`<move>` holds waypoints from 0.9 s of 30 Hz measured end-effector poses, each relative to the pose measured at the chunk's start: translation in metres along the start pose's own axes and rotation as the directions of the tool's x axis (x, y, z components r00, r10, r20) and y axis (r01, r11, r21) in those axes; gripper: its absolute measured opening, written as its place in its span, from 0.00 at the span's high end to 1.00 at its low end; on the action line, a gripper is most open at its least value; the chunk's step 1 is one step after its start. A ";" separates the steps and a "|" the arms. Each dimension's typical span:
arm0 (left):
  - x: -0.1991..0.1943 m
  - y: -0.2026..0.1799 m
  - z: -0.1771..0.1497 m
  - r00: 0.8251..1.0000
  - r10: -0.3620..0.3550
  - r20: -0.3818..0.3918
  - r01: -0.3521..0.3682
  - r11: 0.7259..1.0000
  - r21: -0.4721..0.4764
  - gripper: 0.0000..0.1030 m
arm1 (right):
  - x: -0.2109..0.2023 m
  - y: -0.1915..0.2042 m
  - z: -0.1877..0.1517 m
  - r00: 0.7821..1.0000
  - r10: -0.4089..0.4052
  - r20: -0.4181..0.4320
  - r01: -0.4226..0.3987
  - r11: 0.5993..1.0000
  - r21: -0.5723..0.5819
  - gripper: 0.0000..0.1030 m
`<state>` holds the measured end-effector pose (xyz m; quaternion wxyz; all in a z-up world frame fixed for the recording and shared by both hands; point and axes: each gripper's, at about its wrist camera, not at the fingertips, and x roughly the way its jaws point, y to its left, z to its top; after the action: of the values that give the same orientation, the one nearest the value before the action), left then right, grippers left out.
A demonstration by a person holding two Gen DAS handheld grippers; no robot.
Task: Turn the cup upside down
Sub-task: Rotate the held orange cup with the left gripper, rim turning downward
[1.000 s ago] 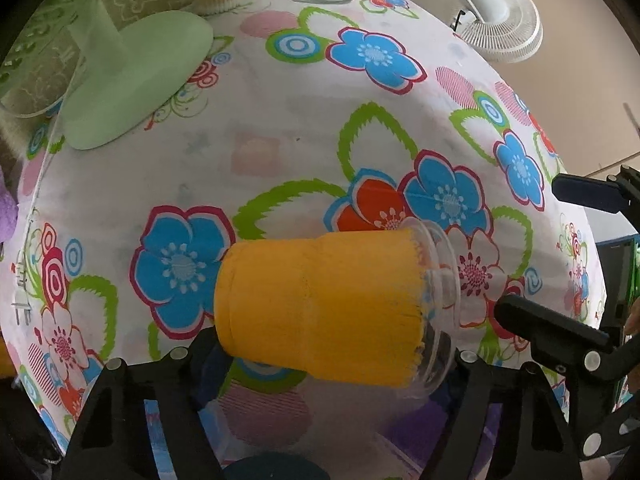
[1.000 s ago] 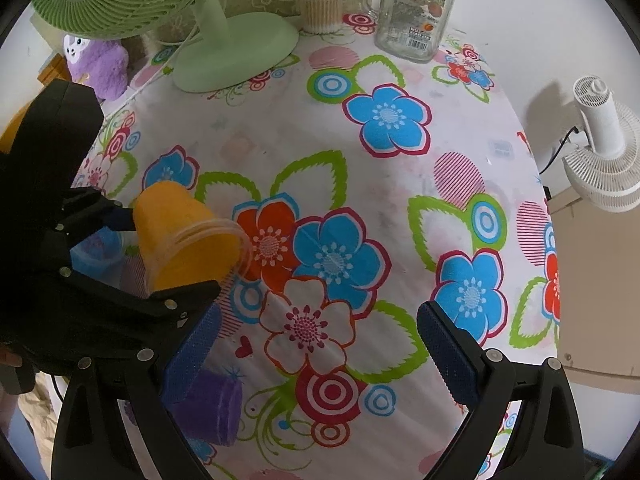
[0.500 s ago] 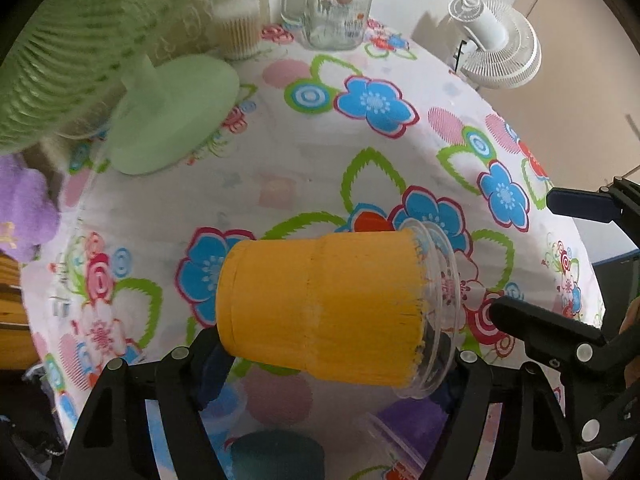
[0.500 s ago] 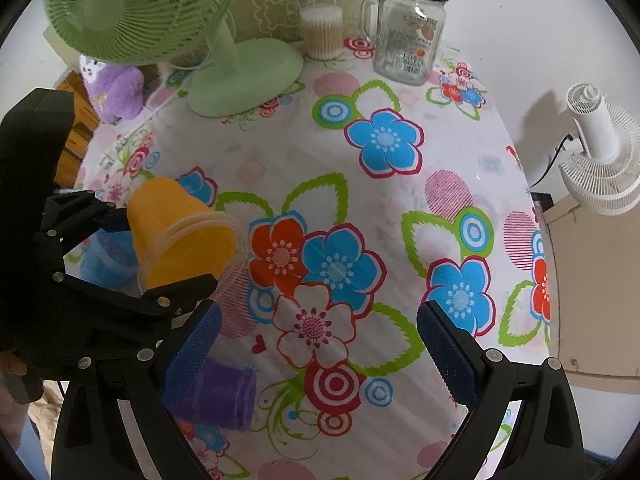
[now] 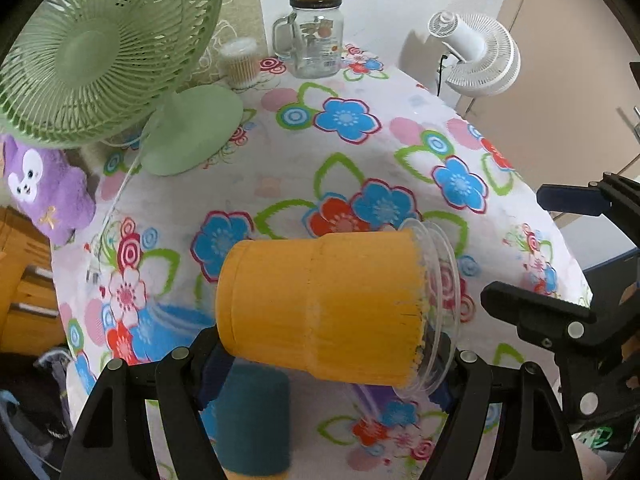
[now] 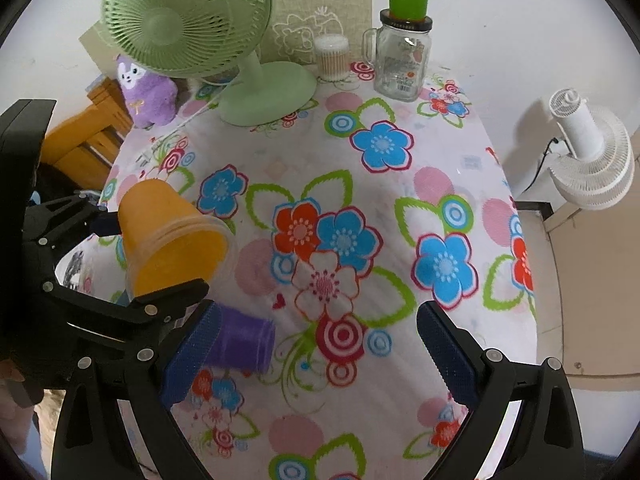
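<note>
My left gripper (image 5: 326,376) is shut on an orange cup (image 5: 320,308) with a clear rim. It holds the cup on its side above the flowered table, mouth to the right. In the right wrist view the orange cup (image 6: 168,236) sits tilted at the left, mouth down and to the right, held by the left gripper (image 6: 156,262). My right gripper (image 6: 316,360) is open and empty above the near part of the tablecloth (image 6: 360,208).
A purple cup (image 6: 244,340) lies on its side near the right gripper's left finger. A teal cup (image 5: 252,420) and a blue cup (image 5: 172,328) stand below the orange one. A green fan (image 6: 192,20), glass jar (image 6: 402,64) with green cup, swab box (image 6: 331,58) stand at the back. A white fan (image 6: 588,156) is off right.
The left gripper has risen and pulled back with the orange cup, so more of the table and the back objects show. The right gripper has also lifted back, staying open.
</note>
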<state>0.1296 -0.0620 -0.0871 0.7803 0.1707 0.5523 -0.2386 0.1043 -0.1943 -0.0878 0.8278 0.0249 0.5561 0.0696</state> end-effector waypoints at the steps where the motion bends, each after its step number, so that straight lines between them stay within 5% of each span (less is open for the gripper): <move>1: -0.003 -0.004 -0.004 1.000 0.003 0.004 -0.002 1.000 -0.002 0.22 | -0.004 0.000 -0.004 1.000 0.002 0.003 -0.002 1.000 -0.002 0.03; 18: -0.048 -0.068 -0.063 0.998 -0.054 0.040 0.053 0.998 0.019 0.22 | -0.063 -0.001 -0.072 1.000 -0.016 0.022 0.017 0.999 -0.047 0.03; 27: -0.020 -0.094 -0.080 0.997 -0.077 -0.008 0.078 0.989 0.129 0.22 | -0.048 -0.015 -0.102 0.999 -0.039 -0.037 0.038 0.999 -0.026 0.03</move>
<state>0.0087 -0.0940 -0.0953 0.7568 0.1998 0.5431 -0.3039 -0.0061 -0.2195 -0.0841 0.8187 0.0025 0.5709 0.0609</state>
